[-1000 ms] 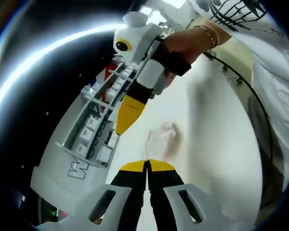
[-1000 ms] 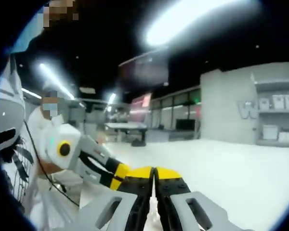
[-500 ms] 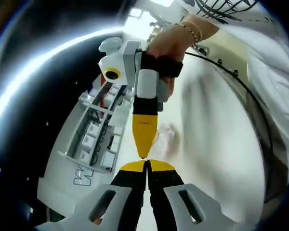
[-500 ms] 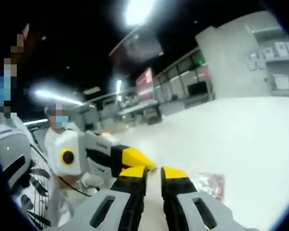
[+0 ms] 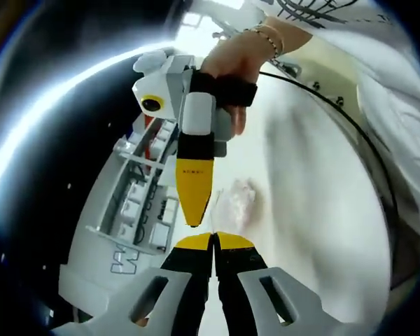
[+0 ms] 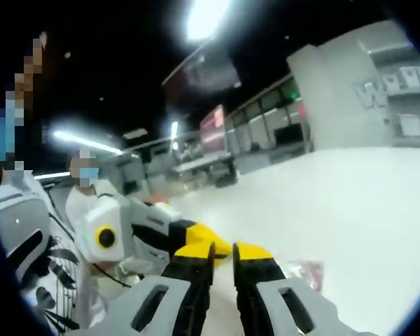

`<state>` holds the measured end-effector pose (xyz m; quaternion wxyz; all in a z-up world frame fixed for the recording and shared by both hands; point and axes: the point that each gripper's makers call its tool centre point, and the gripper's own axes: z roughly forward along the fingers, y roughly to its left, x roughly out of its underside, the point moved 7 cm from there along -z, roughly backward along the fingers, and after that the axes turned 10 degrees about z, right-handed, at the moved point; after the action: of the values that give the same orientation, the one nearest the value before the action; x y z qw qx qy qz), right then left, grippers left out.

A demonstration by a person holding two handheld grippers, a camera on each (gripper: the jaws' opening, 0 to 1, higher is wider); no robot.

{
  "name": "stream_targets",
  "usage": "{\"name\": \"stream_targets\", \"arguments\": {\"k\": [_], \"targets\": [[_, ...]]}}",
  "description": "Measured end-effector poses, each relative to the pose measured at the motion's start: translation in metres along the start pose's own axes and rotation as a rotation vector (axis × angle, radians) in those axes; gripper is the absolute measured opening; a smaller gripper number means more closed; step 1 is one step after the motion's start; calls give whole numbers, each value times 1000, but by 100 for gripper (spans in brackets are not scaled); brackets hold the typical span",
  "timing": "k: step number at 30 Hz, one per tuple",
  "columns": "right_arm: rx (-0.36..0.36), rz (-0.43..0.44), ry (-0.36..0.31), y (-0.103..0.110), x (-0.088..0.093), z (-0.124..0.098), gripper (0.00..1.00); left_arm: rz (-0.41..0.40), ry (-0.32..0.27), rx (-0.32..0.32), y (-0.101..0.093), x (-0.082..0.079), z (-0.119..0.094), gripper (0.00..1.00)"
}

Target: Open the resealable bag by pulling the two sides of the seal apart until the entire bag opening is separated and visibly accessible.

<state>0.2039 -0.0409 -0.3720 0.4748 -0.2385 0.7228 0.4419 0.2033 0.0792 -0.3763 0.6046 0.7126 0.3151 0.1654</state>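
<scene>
Overhead, both tools meet tip to tip above the white desk (image 5: 315, 210).

A hand (image 5: 231, 66) grips the right tool (image 5: 194, 213), pointing down at the left tool (image 5: 213, 238), whose jaws are pressed together. The resealable bag (image 5: 234, 203) lies blurred on the desk just past them; its seal is unclear. The right tool's jaws stand slightly parted, gripping nothing visible.

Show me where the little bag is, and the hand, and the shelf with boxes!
bag (image 5: 236, 201), left gripper view, on its crinkled clear middle.
hand (image 5: 232, 66), left gripper view, on its back, above the black strap.
shelf (image 5: 136, 203), left gripper view, on a bay holding white boxes.
</scene>
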Motion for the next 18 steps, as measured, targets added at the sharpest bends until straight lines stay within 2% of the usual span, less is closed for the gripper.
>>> {"name": "stream_targets", "arguments": {"k": [8,13,18], "targets": [[6,40,15,-7,5,-4,7,11,-10,0,0,-1,2,1],[-10,33,-9,-1,0,-5,8,25,-9,-3,1,-1,2,1],[-9,33,20,-4,4,-1,9,28,-19,-7,2,-2,1,1]]}}
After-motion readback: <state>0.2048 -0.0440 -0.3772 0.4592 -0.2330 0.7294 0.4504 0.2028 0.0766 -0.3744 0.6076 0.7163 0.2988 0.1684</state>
